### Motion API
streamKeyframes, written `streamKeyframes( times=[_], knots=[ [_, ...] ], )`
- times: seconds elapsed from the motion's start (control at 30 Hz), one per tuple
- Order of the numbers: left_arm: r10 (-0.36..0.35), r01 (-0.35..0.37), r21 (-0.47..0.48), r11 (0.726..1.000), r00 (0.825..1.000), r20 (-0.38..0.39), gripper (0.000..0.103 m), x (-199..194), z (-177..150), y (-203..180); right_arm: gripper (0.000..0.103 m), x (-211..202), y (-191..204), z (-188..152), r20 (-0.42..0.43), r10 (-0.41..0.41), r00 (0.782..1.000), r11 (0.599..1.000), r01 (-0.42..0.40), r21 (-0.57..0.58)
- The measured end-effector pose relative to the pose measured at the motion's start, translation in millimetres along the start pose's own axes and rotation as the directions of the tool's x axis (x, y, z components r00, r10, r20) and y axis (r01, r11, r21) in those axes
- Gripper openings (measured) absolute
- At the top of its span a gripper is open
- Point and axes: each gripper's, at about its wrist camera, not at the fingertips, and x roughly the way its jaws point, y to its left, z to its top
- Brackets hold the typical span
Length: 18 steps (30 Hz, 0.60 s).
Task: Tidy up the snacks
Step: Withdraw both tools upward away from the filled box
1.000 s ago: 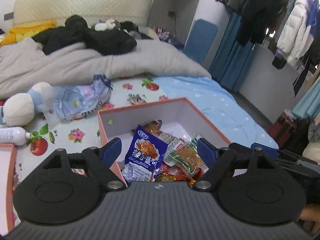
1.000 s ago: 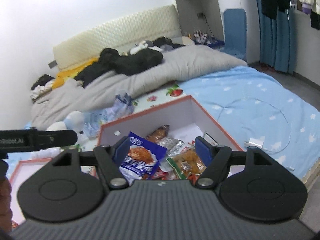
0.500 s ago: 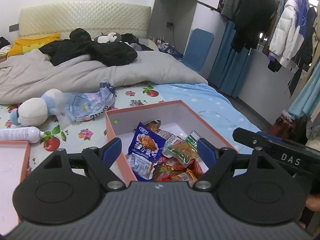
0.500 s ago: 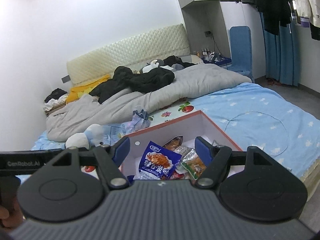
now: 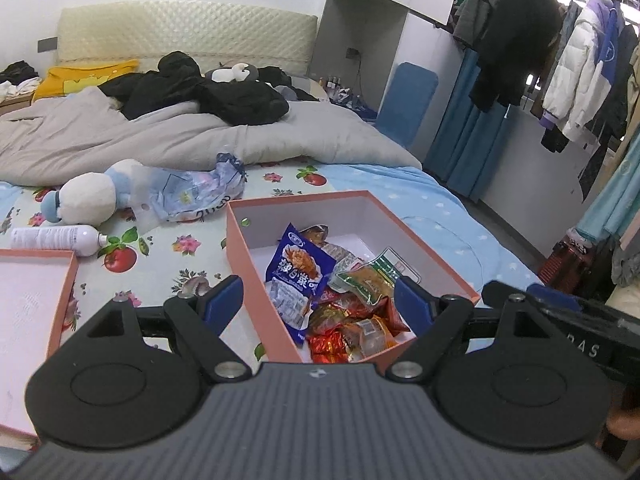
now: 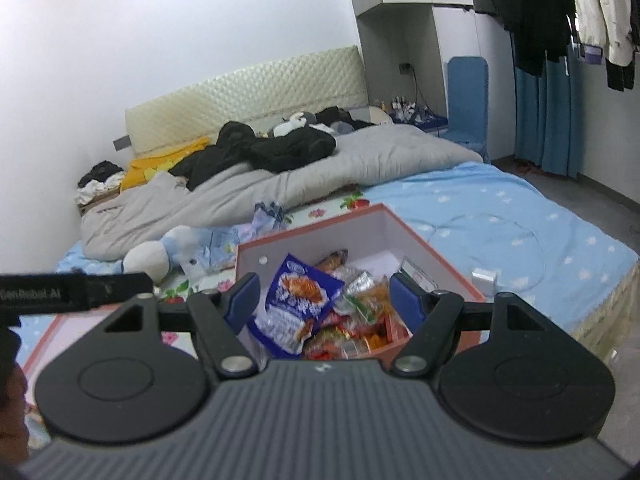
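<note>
Both grippers empty, jaws wide apart. left gripper (image 5: 318, 300) and right gripper (image 6: 324, 298) both look down into the orange box (image 5: 236, 248) on the bed (image 5: 440, 216). Snacks sit piled in the box's near half. Blue packet (image 5: 298, 276) stands tilted on top at the pile's left, long axis running away from the grippers, dead ahead of both. Green packet (image 5: 368, 278) lies just right of it, red wrappers (image 5: 340, 328) underneath, nearest the front wall. Neither gripper is clearly closer. Box lid (image 5: 28, 312) lies well left, on the left gripper's side. Plush toy (image 5: 86, 198), white bottle (image 5: 52, 238) and crumpled bag (image 5: 196, 196) lie behind, out of the way. Judgement: front box wall is the only obstruction; come in over it.
</note>
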Motion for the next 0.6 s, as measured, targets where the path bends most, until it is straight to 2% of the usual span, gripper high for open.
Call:
streamKeyframes(
  times=[0.33, 0.6],
  knots=[
    [0.031, -0.031, 0.026, 0.999, 0.999, -0.008, 0.086, -15, -15, -5, 0.073, -22, 0, -22, -0.008, -0.006, 1.000, 1.000, 0.006, -0.003],
    [0.038, -0.038, 0.025, 0.999, 0.999, -0.021, 0.086, -20, -27, -2, 0.073, -19, 1, -34, -0.042, -0.015, 0.999, 1.000, 0.015, 0.007]
  ],
)
